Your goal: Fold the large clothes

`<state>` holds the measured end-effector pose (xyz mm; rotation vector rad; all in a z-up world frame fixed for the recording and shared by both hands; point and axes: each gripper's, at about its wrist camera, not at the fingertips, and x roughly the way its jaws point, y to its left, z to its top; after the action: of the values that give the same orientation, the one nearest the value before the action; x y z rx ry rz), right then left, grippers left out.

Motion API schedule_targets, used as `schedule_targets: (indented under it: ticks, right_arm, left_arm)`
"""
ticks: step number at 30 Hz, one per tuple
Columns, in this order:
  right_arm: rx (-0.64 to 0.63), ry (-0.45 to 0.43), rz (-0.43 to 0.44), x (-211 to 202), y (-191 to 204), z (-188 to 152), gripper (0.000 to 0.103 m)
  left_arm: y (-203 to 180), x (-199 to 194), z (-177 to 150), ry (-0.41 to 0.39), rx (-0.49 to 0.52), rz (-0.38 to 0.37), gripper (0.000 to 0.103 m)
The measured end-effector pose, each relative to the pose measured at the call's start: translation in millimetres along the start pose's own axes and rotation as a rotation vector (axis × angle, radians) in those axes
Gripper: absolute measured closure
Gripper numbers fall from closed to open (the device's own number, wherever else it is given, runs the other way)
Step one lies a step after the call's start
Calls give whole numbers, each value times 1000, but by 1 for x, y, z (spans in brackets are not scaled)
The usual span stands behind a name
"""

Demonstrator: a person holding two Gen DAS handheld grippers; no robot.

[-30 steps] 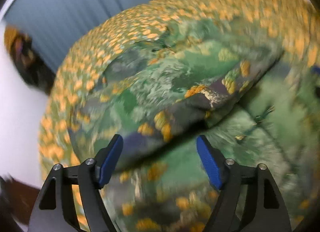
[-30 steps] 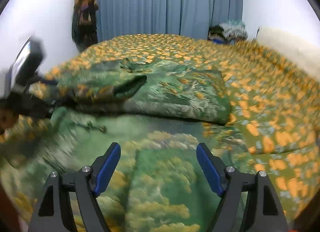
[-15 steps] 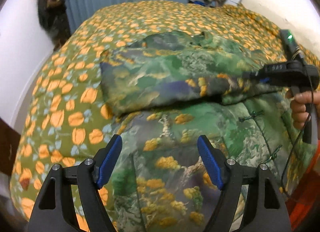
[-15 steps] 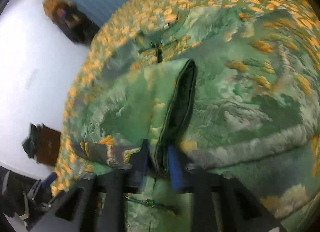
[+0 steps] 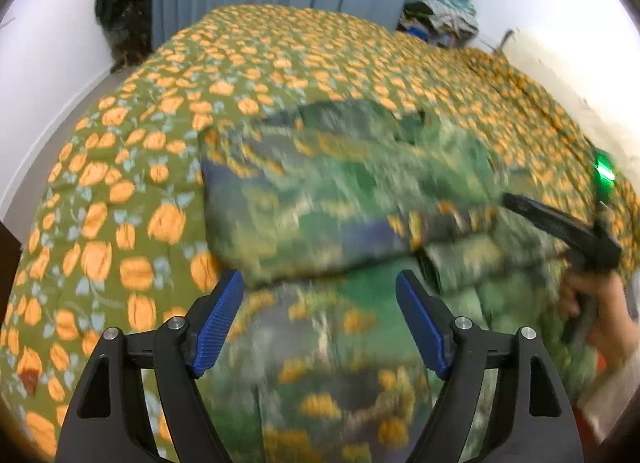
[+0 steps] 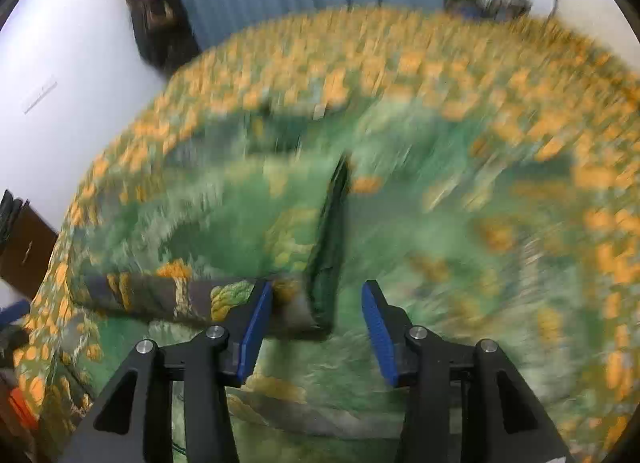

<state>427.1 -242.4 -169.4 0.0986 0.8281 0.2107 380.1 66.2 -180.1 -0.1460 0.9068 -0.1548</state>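
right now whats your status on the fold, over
Left gripper open, empty. Right gripper jaws just opening, sleeve cuff loose between them. Green jacket lies on bedspread, sleeve across. Nothing blocking.

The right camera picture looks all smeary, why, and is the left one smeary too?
Right wrist view: the green garment and orange bedspread are streaked by motion blur, while the right gripper stays sharp. Left wrist view: milder blur, strongest on the garment, and the left gripper stays crisp. Both views curve at the edges from the fisheye lens.

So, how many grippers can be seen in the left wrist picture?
2: the left gripper at the bottom over the green garment, and the right gripper at the right edge, held by a hand.
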Motion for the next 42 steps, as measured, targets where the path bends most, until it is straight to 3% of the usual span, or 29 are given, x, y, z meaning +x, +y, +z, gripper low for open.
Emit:
schedule_targets:
  ticks: [2, 5, 7, 9, 12, 19, 23, 25, 30, 32, 35, 37, 42]
  right_arm:
    - [-54, -68, 58, -17, 12, 12, 56]
    - [-111, -58, 158, -7, 31, 24, 56]
    - [-107, 15, 195, 19, 35, 22, 56]
    - [-68, 149, 179, 58, 26, 6, 62]
    - [-40, 199, 155, 83, 16, -19, 68]
    - [-46, 154, 149, 77, 15, -30, 69]
    - [-43, 141, 152, 78, 13, -31, 69]
    - [-41, 135, 156, 72, 15, -33, 69]
    - [-30, 130, 169, 77, 14, -30, 69]
    - [-28, 127, 173, 77, 13, -31, 69]
    - [-30, 123, 172, 78, 12, -32, 69]
    - [-34, 124, 171, 79, 12, -33, 69]
    - [-33, 122, 172, 79, 11, -34, 69]
  left_arm:
    - [-3, 14, 15, -1, 8, -4, 23]
    - [-12, 49, 31, 14, 27, 11, 24]
    - [-17, 74, 32, 49, 43, 18, 25]
    - [-12, 109, 22, 133, 33, 54, 32]
    - [-2, 134, 3, 170, 17, 42, 33]
    - [-11, 109, 12, 183, 23, 59, 34]
    - [-12, 88, 43, 152, -16, -25, 32]
    - [-7, 93, 61, 142, -49, -43, 30]
    - [8, 146, 97, 84, -101, 11, 30]
    - [12, 164, 97, 75, -100, 23, 30]
    - [16, 194, 78, 163, -64, 35, 30]
    - [12, 190, 68, 130, -23, 46, 30]
    - [10, 160, 55, 137, -22, 26, 29]
